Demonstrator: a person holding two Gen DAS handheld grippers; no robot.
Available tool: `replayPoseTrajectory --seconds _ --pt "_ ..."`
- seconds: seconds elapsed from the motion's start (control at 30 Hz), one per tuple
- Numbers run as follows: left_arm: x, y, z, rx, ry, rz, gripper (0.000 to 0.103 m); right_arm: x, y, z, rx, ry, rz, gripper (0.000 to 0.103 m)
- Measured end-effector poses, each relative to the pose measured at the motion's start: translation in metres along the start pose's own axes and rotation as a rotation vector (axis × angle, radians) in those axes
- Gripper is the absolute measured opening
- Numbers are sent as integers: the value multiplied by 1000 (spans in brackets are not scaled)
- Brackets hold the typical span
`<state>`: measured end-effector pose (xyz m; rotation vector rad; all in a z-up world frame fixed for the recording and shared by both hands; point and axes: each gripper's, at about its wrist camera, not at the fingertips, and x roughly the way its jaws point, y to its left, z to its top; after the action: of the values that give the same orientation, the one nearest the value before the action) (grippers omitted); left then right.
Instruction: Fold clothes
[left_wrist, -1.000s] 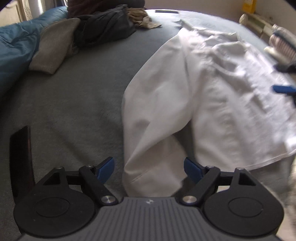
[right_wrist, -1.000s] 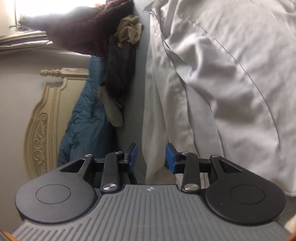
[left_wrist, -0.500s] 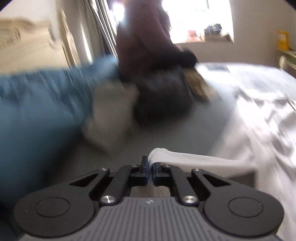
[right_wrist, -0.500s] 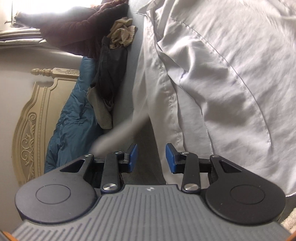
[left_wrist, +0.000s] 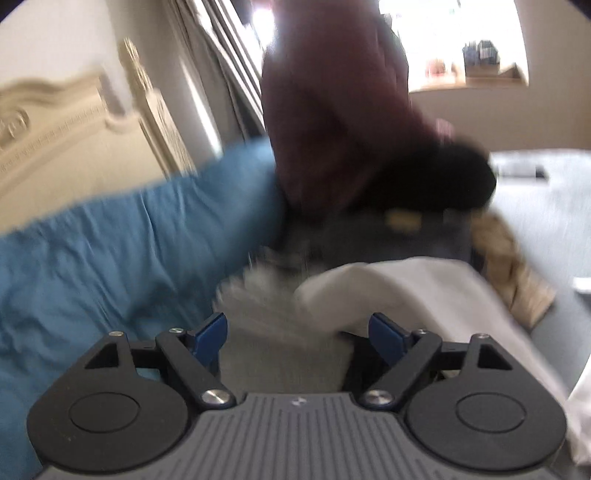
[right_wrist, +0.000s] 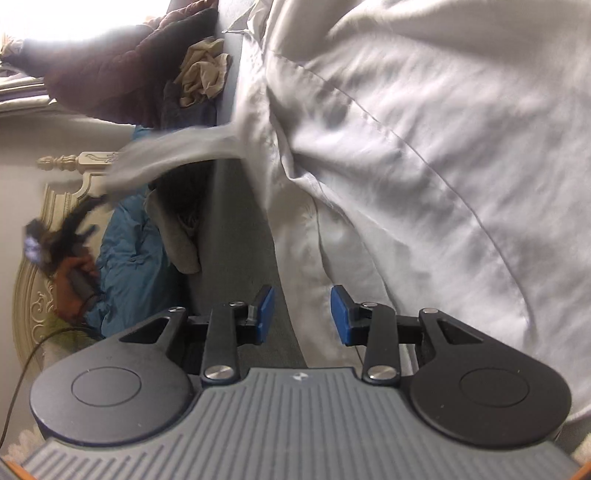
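A white shirt (right_wrist: 424, 147) lies spread on the grey bed (right_wrist: 243, 236). One white sleeve (right_wrist: 173, 155) is stretched out to the left above the bed toward my left gripper (right_wrist: 88, 206), blurred. In the left wrist view the left gripper (left_wrist: 297, 334) is open, and the sleeve end (left_wrist: 376, 295) lies loose just ahead of its right finger. My right gripper (right_wrist: 302, 314) is open and empty, over the shirt's lower edge and the bare bed.
A blue quilt (left_wrist: 122, 243) lies at the left by the cream headboard (left_wrist: 66, 129). A pile of dark, maroon and tan clothes (left_wrist: 369, 147) sits at the head of the bed. A grey garment (right_wrist: 177, 236) lies beside the quilt.
The left gripper closed on the sleeve, swung it up and left toward the headboard, and has now opened, releasing it. The right gripper stayed open and shifted a little along the shirt.
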<state>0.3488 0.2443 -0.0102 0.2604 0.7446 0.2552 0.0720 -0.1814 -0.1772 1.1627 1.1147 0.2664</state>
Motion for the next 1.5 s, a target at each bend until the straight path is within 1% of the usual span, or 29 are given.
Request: replayPoseTrajectory --seconds 0.07,0.13,0.17,0.23,0.33,0.4,0.5,0.53,0.6,0.63,0.67,0.7,0.77,0.83,0.87,0.9,0.93,0.97,1.03,1.1,1.23,1.3,1.37,1.4,1.43,1.47,1.5 --pt "2 11 -15 -53 23 -40 85 6 2 4 -20 6 -1 34" --pt "-9 26 -29 -110 2 -101 85 9 4 7 -35 13 1 34" --pt "-19 29 -37 -119 -22 -133 85 10 5 9 -42 16 3 34" --pt "-47 25 -50 -99 -58 -202 86 10 6 11 -53 18 15 34" --pt "-91 0 -81 -21 -45 -349 88 3 4 12 -63 4 51 34" --pt "-116 -31 -107 38 26 -474 88 -6 2 11 -54 -11 73 34" --pt "-150 -87 -152 107 123 -639 88 -27 -2 10 -27 -58 123 34" --pt "-160 -107 -167 139 147 -680 87 -36 -4 9 -21 -79 139 34" --pt "-174 -151 -193 242 151 -691 85 -53 -8 6 -8 -124 161 33" --pt "-182 -174 -205 294 153 -697 82 -63 -11 4 -3 -143 174 33" --pt "-186 -191 -216 334 160 -695 76 -73 -14 2 4 -160 182 33" --pt "-182 -197 -222 349 179 -678 72 -82 -17 0 11 -176 190 33" --pt "-175 -210 -235 379 217 -643 54 -102 -22 -5 19 -210 205 33" --pt "-168 -222 -247 408 255 -607 45 -120 -26 -10 23 -245 220 33" --pt "-164 -229 -253 422 273 -589 36 -128 -29 -13 28 -260 235 33" --pt "-160 -235 -259 437 292 -571 32 -135 -32 -15 33 -270 244 33" --pt "-157 -237 -263 434 309 -560 22 -141 -35 -17 38 -281 253 33" --pt "-156 -227 -258 386 324 -563 2 -147 -39 -18 42 -289 259 33" --pt "-151 -204 -246 253 349 -559 3 -154 -45 -17 54 -303 266 33" --pt "-147 -172 -233 86 353 -569 2 -162 -51 -15 64 -316 278 33" --pt "-128 -111 -218 -151 353 -477 2 -175 -59 -10 69 -345 296 33" --pt "-113 -87 -216 -243 375 -413 2 -182 -64 -8 76 -356 296 33" --pt "-98 -69 -221 -321 415 -381 4 -193 -69 -6 78 -374 284 33" --pt "-92 -62 -224 -344 442 -372 5 -200 -71 -5 79 -386 277 33" --pt "-85 -56 -228 -367 469 -363 9 -208 -74 -4 81 -398 270 33" --pt "-81 -51 -231 -378 485 -352 16 -219 -77 -4 82 -416 264 33" --pt "-86 -48 -230 -362 472 -340 20 -232 -80 -3 83 -439 253 33"
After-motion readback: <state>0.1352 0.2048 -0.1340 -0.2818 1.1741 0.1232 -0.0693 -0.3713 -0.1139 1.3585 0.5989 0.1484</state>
